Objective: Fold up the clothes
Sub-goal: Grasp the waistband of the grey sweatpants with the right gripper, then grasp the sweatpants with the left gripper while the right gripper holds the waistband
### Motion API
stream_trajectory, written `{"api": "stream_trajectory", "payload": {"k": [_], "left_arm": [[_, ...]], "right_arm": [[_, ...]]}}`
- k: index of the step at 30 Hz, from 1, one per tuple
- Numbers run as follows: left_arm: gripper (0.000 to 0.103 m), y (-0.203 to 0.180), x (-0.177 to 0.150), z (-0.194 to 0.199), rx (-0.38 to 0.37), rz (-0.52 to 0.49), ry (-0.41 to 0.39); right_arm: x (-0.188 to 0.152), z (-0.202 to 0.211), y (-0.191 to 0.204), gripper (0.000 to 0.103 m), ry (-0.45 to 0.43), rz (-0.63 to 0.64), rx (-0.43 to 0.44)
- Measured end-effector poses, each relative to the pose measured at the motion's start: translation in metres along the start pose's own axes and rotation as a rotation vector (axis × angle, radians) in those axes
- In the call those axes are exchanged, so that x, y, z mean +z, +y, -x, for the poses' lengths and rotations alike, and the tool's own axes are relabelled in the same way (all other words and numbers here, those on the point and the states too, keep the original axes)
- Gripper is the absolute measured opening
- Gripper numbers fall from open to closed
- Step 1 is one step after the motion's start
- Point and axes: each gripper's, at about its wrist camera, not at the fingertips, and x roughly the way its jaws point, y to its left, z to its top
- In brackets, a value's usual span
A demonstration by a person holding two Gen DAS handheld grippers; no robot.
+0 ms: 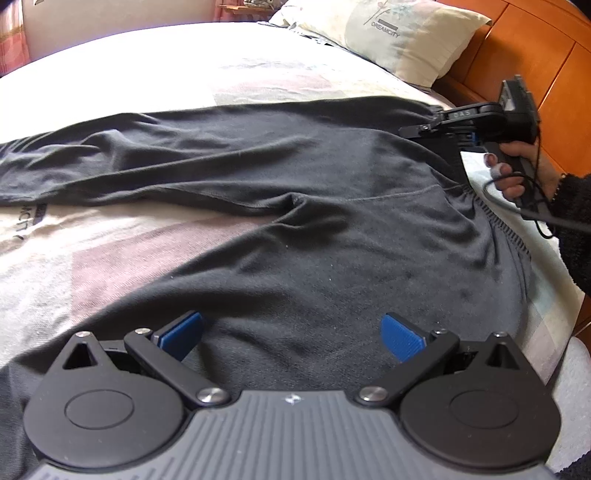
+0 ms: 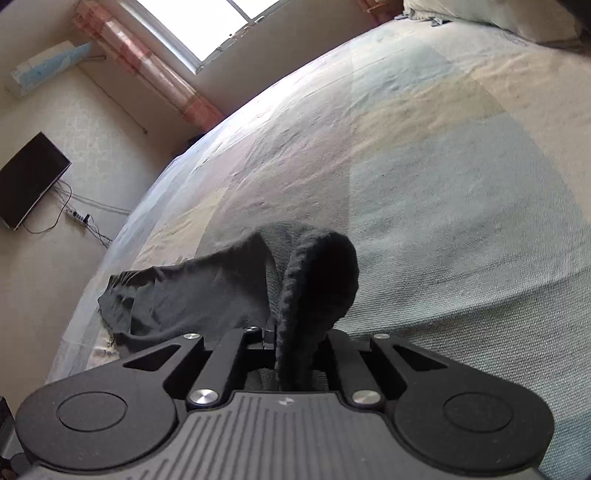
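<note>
Your dark grey trousers (image 1: 280, 206) lie spread across the bed (image 1: 147, 66), soft matte knit with shallow creases. One leg runs far left toward the bed's edge, and the ribbed, gathered waistband (image 1: 506, 229) sits at the right near the side of the mattress. The bedspread is a woven patchwork of pale cream, pink and green blocks, slightly wrinkled.

Your left tool (image 1: 291, 334) hovers over the near part of the trousers with its fingers spread wide, the blue ridged pads (image 1: 400, 338) facing each other with nothing between them.

Your right tool (image 2: 295, 339) is clamped on a ribbed edge of the trousers; from its own camera the fabric rises in a rounded hump just ahead of the fingers, while the rest trails left and lies flat. In the left wrist view your right hand (image 1: 517, 173) grips the handle at the far right corner of the garment, a dark fuzzy sleeve (image 1: 576, 225) behind it.

A printed pillow (image 1: 399, 33) rests at the far right against an orange wooden headboard (image 1: 532, 55). Beyond the trousers the bedspread lies open to the far edge.
</note>
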Motion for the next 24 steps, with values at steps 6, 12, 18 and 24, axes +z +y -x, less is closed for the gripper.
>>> {"api": "stream_trajectory", "payload": {"k": [6,12,18,24], "left_arm": [[0.102,-0.002,0.02,0.008,0.001,-0.069,-0.032],[0.102,-0.005,0.054,0.003,0.009,-0.175,-0.056],[0.102,-0.005,0.094,-0.026,0.023,-0.298,-0.057],[0.099,-0.009,0.122,-0.066,0.131,-0.436,-0.068]], "right_arm": [[-0.003,0.014,0.026,0.007,0.008,0.108,0.016],[-0.013,0.026,0.038,0.007,0.022,0.159,0.039],[-0.021,0.033,0.056,0.008,0.028,0.227,0.044],[-0.028,0.036,0.065,0.008,0.04,0.26,0.046]]}}
